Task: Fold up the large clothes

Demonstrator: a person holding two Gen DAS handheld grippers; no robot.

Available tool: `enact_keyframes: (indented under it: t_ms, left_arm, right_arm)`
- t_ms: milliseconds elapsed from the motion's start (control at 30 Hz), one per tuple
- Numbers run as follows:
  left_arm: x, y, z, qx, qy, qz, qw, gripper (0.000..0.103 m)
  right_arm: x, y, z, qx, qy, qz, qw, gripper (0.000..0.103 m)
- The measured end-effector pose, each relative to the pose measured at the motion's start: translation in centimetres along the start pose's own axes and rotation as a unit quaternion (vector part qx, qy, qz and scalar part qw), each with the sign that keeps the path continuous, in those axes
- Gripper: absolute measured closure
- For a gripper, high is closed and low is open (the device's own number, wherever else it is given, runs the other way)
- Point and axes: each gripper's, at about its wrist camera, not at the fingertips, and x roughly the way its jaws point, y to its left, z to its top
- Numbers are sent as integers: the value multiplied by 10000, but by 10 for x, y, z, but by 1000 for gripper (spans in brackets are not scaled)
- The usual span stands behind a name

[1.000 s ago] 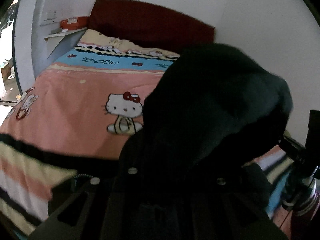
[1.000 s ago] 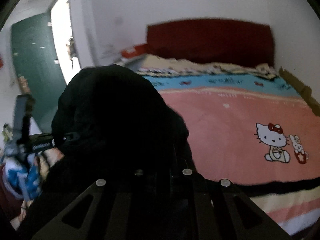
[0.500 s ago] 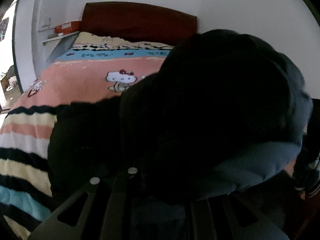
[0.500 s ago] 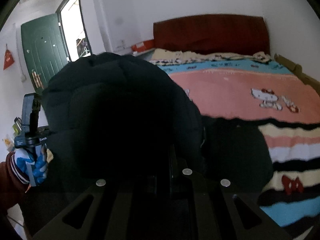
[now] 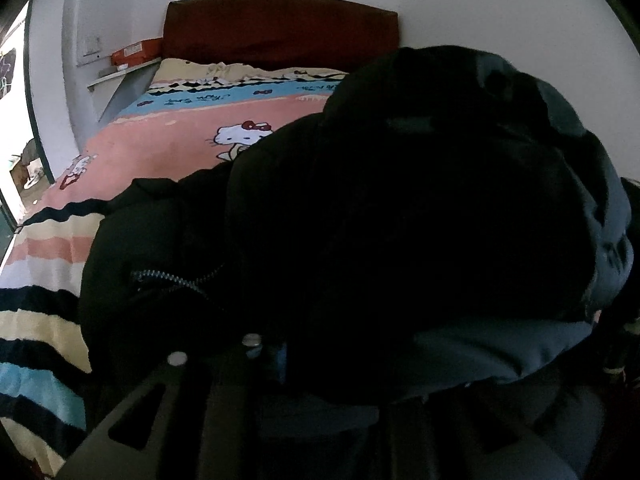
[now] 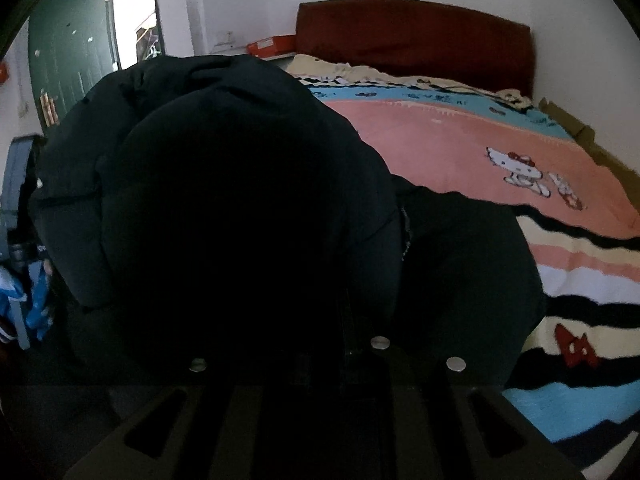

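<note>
Black padded jacket [image 5: 400,220], bulky with a blue-grey lining, fills the centre and right of the left wrist view and the left and centre of the right wrist view, piled right over both grippers' fingers and spreading onto the pink cartoon-cat bedspread [image 5: 168,152] behind. A zipper [image 5: 176,276] shows at centre left. The fingertips of the left gripper [image 5: 280,356] and right gripper [image 6: 356,344] are buried in dark fabric, so contact is hard to make out. Both sets of jaws are opening, only slightly parted, with jacket cloth between them; whether they pinch it I cannot tell. A dark red headboard [image 6: 412,36] stands at the top.
</note>
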Motion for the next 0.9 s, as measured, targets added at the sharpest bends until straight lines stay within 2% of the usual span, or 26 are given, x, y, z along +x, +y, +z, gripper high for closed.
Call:
enact_keyframes:
  t_ms: [67, 100, 167, 200, 267, 333, 433, 567, 700, 900]
  left_arm:
    - [-4, -4, -1, 121, 1, 108, 9999, 80]
    - [-7, -7, -3, 234, 16, 182, 9996, 75]
    - [-10, -9, -9, 368, 73, 220, 9991, 64]
    - [-12, -12, -14, 457, 136, 214, 9986, 59]
    - [-16, -13, -19, 545, 199, 277, 9979, 58]
    - [-22, -11, -26, 499, 412, 111, 9978, 58]
    - [-35, -5, -32, 363, 528, -17, 9979, 58]
    - [-56, 12, -18, -169, 524, -258, 9981, 58]
    - [-68, 21, 20, -395, 274, -304, 9984, 57]
    - [-51, 5, 101, -292, -97, -308, 9991, 56]
  right_arm:
    - [-4, 1, -2, -70, 5, -44, 10000, 80]
    - [-6, 0, -3, -81, 12, -64, 9999, 75]
    - [-10, -2, -7, -42, 23, -101, 9999, 45]
    - [-13, -5, -10, 29, 30, -101, 9999, 43]
    - [-19, -7, -16, 128, 51, -82, 9999, 42]
    - [-24, -7, -20, 157, 76, -115, 9998, 42]
    - [-35, -11, -25, 145, 141, -176, 9996, 42]
    - [-54, -16, -26, 144, 161, -262, 9994, 42]
    - [-69, -19, -11, 137, 88, -325, 9993, 42]
    - [-69, -11, 55, 32, -281, -271, 9992, 39]
